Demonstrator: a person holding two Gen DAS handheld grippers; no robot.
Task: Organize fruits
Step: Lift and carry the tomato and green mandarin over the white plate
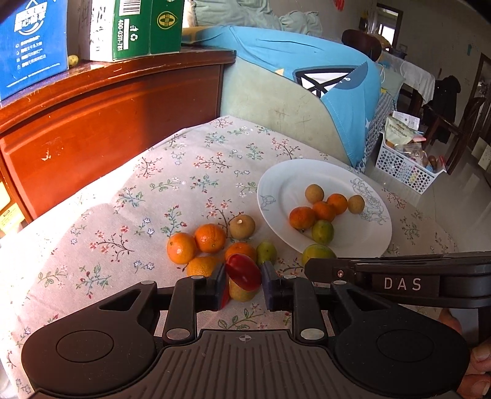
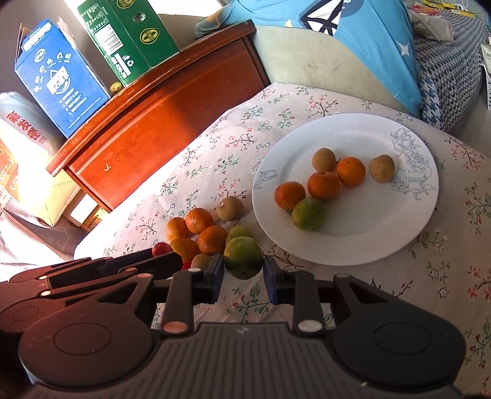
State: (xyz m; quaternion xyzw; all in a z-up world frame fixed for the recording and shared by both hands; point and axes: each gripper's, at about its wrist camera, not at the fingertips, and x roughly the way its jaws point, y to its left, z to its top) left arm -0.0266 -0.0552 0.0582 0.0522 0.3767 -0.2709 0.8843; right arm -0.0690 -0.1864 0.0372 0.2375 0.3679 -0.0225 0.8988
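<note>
Pick-up step, both hands. Left gripper (image 1: 242, 280) clamps small red oval fruit (image 1: 244, 271); right gripper (image 2: 243, 270) clasps round green citrus (image 2: 243, 256) – both at loose pile on floral cloth. Next, likely: carry to white round plate (image 2: 353, 245), release gently.

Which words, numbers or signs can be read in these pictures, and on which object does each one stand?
"DAS": on the right gripper, seen from the left wrist view.
"400-0311-781" with a recycling sign: on the green box.
Barcode: on the green box; digits unreadable.
"新": large red character on the white package; the rest is unclear.
Blue box: white print too small to read.
</note>
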